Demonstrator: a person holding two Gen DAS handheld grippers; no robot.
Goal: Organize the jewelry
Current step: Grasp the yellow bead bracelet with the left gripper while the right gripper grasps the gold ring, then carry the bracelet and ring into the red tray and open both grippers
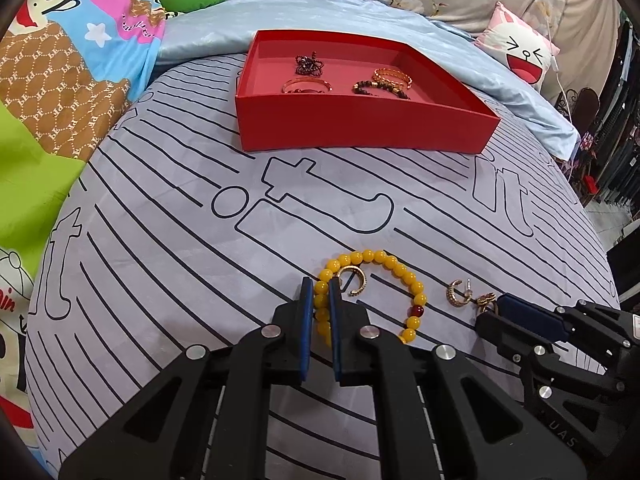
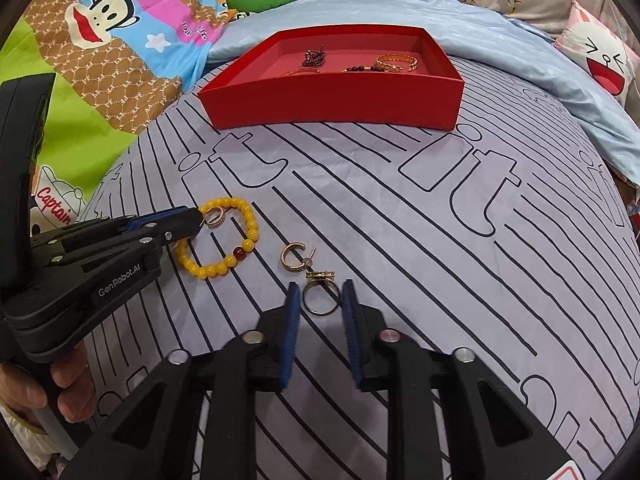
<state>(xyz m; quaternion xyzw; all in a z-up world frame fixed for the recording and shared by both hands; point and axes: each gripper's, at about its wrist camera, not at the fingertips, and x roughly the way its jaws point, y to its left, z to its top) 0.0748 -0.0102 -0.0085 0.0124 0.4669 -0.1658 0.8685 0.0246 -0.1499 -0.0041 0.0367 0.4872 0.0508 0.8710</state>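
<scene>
A yellow bead bracelet (image 1: 400, 276) with one red bead lies on the grey striped bedsheet; it also shows in the right wrist view (image 2: 250, 226). My left gripper (image 1: 321, 290) is shut on the bracelet's left side. A gold ear cuff (image 1: 354, 278) lies inside the bracelet loop. A gold hoop earring (image 2: 294, 258) lies to its right. A gold ring (image 2: 320, 298) lies between the fingers of my right gripper (image 2: 320, 294), which is open around it. A red box (image 1: 360, 128) at the back holds several bracelets (image 1: 386, 80).
The striped sheet (image 2: 440, 240) covers a rounded bed. A cartoon-print quilt (image 2: 112, 60) lies at the left, a blue blanket (image 1: 320, 12) behind the box, a white face pillow (image 1: 520, 52) at the right. A hand (image 2: 60, 384) holds the left gripper's handle.
</scene>
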